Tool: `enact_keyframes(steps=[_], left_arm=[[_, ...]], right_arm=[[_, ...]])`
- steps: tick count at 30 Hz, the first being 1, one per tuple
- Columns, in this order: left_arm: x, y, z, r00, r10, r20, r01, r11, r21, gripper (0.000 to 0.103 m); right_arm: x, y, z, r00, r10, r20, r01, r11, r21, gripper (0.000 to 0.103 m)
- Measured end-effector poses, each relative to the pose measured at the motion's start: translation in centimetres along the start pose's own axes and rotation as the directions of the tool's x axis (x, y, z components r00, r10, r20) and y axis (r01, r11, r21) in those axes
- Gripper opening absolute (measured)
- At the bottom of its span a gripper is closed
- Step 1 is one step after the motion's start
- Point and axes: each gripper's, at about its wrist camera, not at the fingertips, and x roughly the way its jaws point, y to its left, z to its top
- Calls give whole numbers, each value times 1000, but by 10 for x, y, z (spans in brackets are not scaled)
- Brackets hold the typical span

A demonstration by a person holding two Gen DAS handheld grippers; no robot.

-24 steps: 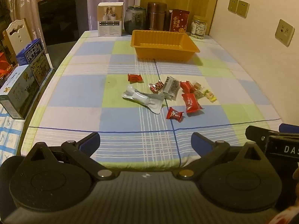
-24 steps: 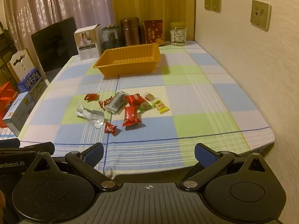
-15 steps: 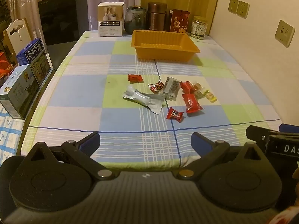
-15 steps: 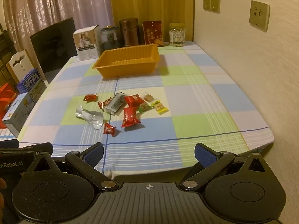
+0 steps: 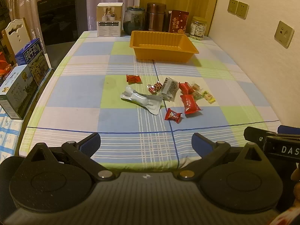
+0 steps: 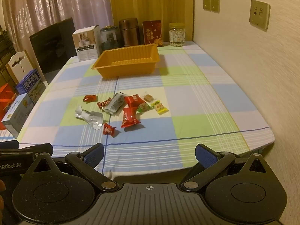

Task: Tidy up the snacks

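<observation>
Snacks (image 5: 168,95) in crinkly wrappers lie loose on the table (image 5: 75,93) in front of the orange tray (image 5: 163,46), probably light and slippery, best pinched across a wrapper's middle, while left gripper (image 5: 146,143) and right gripper (image 6: 150,152) hang short of them, fingers spread and empty.

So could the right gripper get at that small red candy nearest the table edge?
Probably yes. The right gripper is open and empty, and only bare tablecloth lies between it and the candy. The silver wrapper sits close beside it, but not over it.
</observation>
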Motion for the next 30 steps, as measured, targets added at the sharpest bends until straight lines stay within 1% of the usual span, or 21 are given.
enact_keyframes(steps=[4, 30], left_arm=[[0, 0, 0, 1000, -1, 0, 1, 1000, -1, 103], [-2, -2, 2, 1000, -10, 1, 10, 1000, -6, 103]], right_arm=[[5, -4, 4, 1000, 0, -1, 0, 1000, -1, 103], [3, -4, 4, 1000, 0, 0, 0, 1000, 1, 103]])
